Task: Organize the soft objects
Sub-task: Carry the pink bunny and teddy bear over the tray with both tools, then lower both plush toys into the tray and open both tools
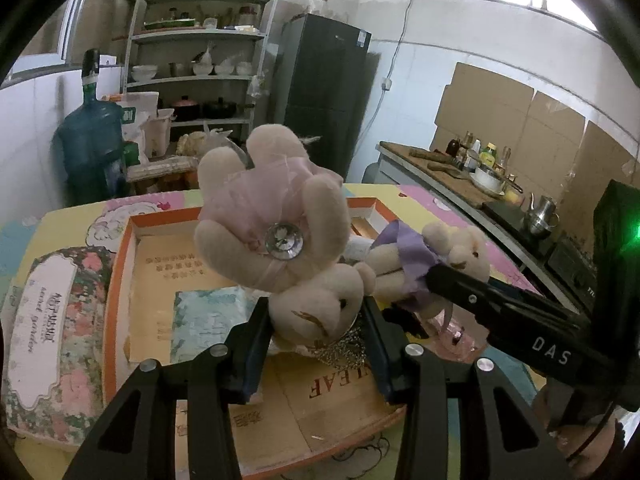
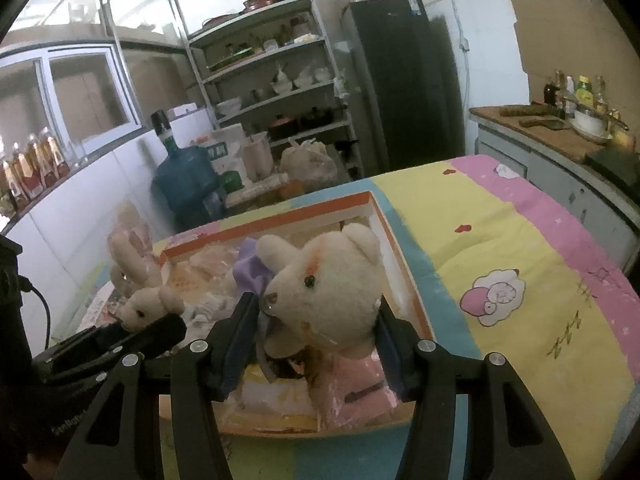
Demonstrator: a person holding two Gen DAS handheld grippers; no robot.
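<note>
Clamping a pink-dressed bear (image 1: 276, 216) by its head, the left gripper (image 1: 316, 320) holds it feet up; the right gripper (image 2: 316, 328) squeezes a purple-bowed bear (image 2: 324, 276), its body pointing away over the orange-rimmed box (image 2: 404, 264).

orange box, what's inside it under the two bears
Inside the orange box: cardboard printed with dark characters, a blue-green packet, and, in the right wrist view, pink packets. The pink bear, purple bear and both grippers hide the rest of the floor.

right gripper (image 2: 318, 334) clamps cream bear (image 2: 328, 284) by head, over orange-rimmed box (image 2: 404, 276). left gripper (image 2: 132, 330) holds 2nd bear (image 2: 144, 306) beside it.
</note>
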